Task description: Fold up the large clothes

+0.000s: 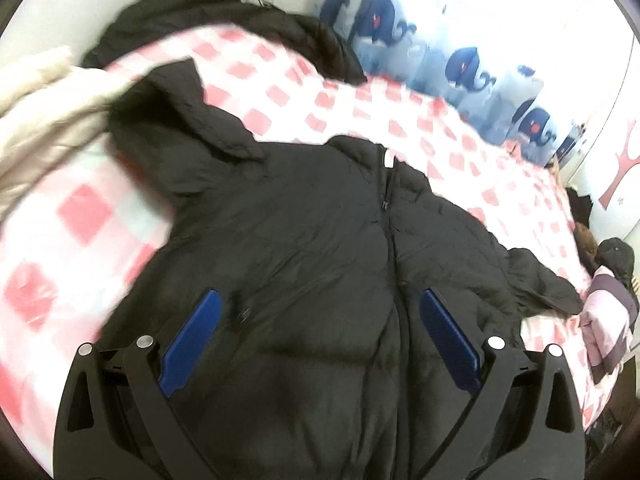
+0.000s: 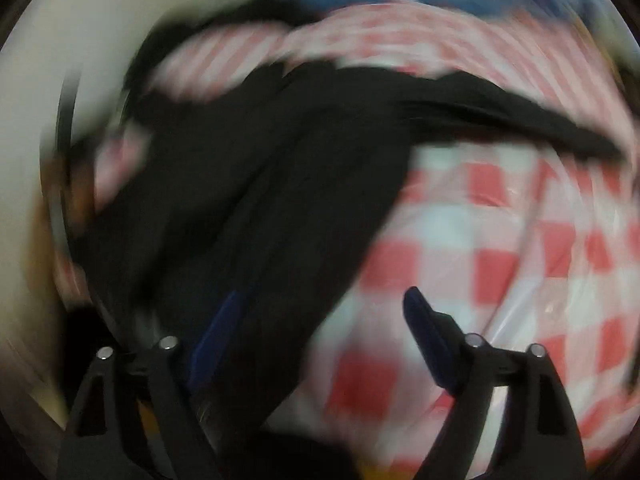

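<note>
A black puffer jacket (image 1: 320,232) lies spread front-up on the bed's pink-and-white checked sheet (image 1: 280,80), zip closed, with its hood (image 1: 188,120) toward the far left. My left gripper (image 1: 320,294) hovers over the jacket's lower body, open, its blue pads (image 1: 200,328) wide apart on either side of the zip. The right wrist view is heavily blurred. There the right gripper (image 2: 320,300) stands open with the jacket's black fabric (image 2: 260,180) by its left finger and the checked sheet (image 2: 480,240) under its right finger. Nothing is pinched between the pads.
A second dark garment (image 1: 200,12) is heaped at the bed's far side. A cream garment (image 1: 48,92) lies at the left. Blue whale-print fabric (image 1: 400,20) lines the back. A folded pink and purple item (image 1: 608,312) sits at the bed's right edge.
</note>
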A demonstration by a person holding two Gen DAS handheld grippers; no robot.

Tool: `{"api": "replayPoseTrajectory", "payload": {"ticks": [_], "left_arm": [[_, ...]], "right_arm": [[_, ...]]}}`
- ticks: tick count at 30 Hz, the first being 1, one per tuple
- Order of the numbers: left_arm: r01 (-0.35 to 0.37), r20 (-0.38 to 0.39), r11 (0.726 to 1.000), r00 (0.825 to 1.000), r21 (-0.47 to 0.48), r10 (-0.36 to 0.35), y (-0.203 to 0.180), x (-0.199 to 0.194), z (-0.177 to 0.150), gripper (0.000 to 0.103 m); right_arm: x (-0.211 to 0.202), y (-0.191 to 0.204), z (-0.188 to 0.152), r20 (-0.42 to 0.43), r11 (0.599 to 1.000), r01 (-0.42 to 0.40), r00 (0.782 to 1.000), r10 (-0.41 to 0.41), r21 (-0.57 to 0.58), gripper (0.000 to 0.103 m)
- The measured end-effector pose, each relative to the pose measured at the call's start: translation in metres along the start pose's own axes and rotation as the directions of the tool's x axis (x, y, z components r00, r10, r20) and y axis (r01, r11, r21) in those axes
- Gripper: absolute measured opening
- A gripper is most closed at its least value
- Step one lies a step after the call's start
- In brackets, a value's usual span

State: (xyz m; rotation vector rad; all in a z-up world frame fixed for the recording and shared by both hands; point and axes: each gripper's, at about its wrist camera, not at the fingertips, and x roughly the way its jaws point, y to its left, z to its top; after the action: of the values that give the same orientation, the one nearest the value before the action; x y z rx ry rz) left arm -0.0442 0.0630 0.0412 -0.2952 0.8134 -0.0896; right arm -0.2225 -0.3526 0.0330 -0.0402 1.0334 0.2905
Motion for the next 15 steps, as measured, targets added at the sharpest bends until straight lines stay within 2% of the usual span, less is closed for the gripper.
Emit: {"api": "replayPoseTrajectory", "payload": {"ticks": [2, 4, 6, 8, 9, 11, 12, 13, 14, 15], "left_arm": [[-0.001, -0.013, 1.0, 1.0, 0.012, 0.001, 0.009, -0.019, -0.011, 0.096], [-0.019, -0.016, 1.0, 1.0, 0.024, 0.019, 0.022, -0.039, -0.025, 0.096], [-0.033, -0.025, 0.999, 0.999, 0.025, 0.034, 0.034, -0.052, -0.037, 0.096], [-0.041, -0.037, 0.999, 0.998, 0.004, 0.041, 0.048, -0.062, -0.047, 0.096], [-0.043, -0.042, 0.999, 0.998, -0.011, 0.042, 0.055, -0.067, -0.051, 0.096], [-0.046, -0.047, 0.998, 0.998, -0.041, 0.044, 0.066, -0.079, -0.06, 0.096], [-0.043, -0.046, 0.998, 0.998, -0.055, 0.041, 0.071, -0.085, -0.063, 0.096], [-0.04, -0.04, 0.997, 0.999, -0.066, 0.038, 0.075, -0.094, -0.066, 0.096], [-0.042, -0.035, 0.997, 0.999, -0.069, 0.04, 0.078, -0.098, -0.067, 0.096], [-0.043, -0.025, 0.997, 0.999, -0.071, 0.041, 0.081, -0.105, -0.069, 0.096]], "right_arm": [[0.003, 0.057, -0.023, -0.047, 0.976, 0.094, 0.993, -0.105, -0.197, 0.089], [0.011, 0.086, -0.041, -0.025, 0.917, 0.237, 0.966, -0.259, -0.321, 0.092], [0.018, 0.097, -0.059, -0.025, 0.891, 0.272, 0.953, -0.301, -0.364, 0.094], [0.034, 0.1, -0.072, -0.007, 0.846, 0.373, 0.914, -0.406, -0.38, 0.094], [0.042, 0.096, -0.069, -0.006, 0.842, 0.397, 0.903, -0.429, -0.366, 0.094], [0.053, 0.07, -0.061, -0.006, 0.837, 0.49, 0.862, -0.507, -0.242, 0.094], [0.046, 0.061, -0.059, 0.004, 0.856, 0.491, 0.868, -0.497, -0.159, 0.096], [0.035, 0.043, -0.057, 0.006, 0.883, 0.469, 0.883, -0.468, -0.014, 0.096], [0.02, 0.017, -0.059, 0.007, 0.907, 0.381, 0.921, -0.389, 0.18, 0.096], [0.007, -0.005, -0.066, 0.028, 0.898, 0.29, 0.948, -0.316, 0.331, 0.096]]}}
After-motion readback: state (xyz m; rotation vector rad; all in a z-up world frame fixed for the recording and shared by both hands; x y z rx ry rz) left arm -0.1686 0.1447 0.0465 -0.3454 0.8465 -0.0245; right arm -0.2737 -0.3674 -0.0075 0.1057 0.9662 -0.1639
